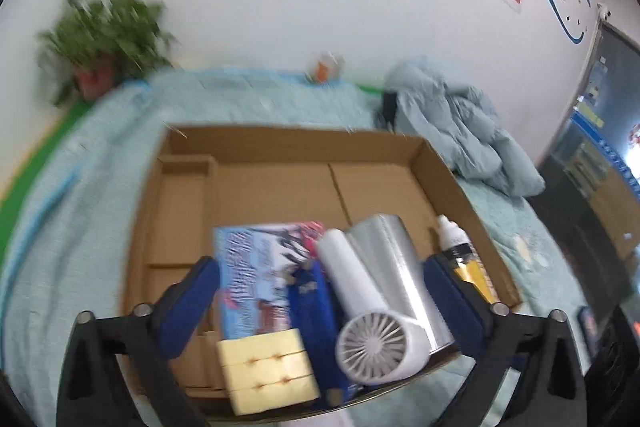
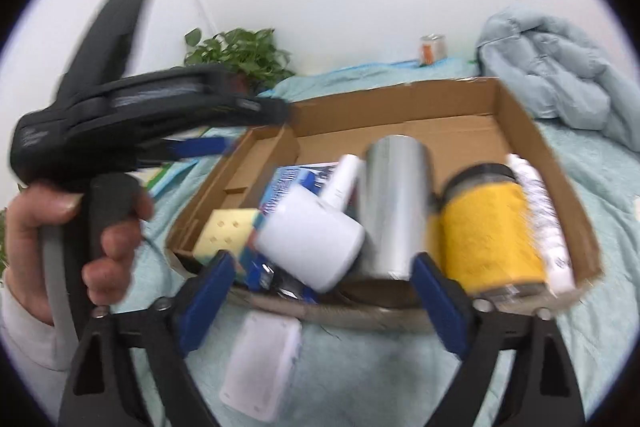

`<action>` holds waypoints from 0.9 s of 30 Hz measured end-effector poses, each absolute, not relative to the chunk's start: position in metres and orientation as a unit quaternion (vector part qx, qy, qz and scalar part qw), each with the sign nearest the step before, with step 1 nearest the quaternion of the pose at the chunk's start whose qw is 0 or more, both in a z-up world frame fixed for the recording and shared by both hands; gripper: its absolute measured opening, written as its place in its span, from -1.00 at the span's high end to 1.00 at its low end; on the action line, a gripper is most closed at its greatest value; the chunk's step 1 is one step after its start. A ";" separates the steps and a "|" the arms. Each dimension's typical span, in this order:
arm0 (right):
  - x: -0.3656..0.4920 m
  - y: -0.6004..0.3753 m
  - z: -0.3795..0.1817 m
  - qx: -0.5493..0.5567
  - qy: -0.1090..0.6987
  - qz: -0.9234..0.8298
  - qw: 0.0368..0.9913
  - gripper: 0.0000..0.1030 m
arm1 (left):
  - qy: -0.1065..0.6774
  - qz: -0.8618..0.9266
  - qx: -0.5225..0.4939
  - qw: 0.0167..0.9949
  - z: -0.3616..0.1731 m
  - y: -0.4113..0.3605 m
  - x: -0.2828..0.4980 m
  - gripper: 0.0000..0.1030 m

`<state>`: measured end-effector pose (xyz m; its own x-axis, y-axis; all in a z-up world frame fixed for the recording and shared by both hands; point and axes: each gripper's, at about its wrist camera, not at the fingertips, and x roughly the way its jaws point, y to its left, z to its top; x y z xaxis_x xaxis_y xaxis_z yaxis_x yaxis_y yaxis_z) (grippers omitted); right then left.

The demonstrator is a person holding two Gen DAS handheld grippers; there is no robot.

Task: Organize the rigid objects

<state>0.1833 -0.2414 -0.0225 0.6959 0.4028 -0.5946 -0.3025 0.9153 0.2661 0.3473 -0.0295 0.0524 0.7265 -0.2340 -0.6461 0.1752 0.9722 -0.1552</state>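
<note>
My left gripper (image 1: 320,291) and right gripper (image 2: 320,287), both spread wide and holding nothing, hover at the near edge of the cardboard box (image 1: 280,151), where the white fan (image 1: 380,343), silver roll (image 1: 396,259) and yellow jar (image 2: 492,227) lie.

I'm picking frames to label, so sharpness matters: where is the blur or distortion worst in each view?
Left wrist view: motion smear throughout, worst on the potted plant and cardboard box rim; fisheye bends the wall. Right wrist view: the yellow jar and white hair dryer are smeared, the plant sharper; black vignette rings both.
</note>
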 end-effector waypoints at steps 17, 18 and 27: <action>0.138 -0.218 -0.047 -0.012 0.380 0.182 0.907 -0.07 | 0.354 -0.068 -0.114 0.926 0.022 0.046 0.207 0.96; 0.136 -0.215 -0.047 -0.017 0.381 0.187 0.906 -0.02 | 0.353 -0.059 -0.107 0.927 0.019 0.046 0.203 0.96; 0.126 -0.201 -0.053 0.021 0.380 0.263 0.887 -0.99 | 0.429 -0.103 -0.131 0.888 -0.016 0.044 0.214 -0.99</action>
<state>0.1261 -0.2008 -0.0526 0.5736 0.4823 -0.6621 -0.4499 0.8610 0.2373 0.2140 0.0441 -0.0165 0.6109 -0.2953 -0.7346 0.0697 0.9443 -0.3216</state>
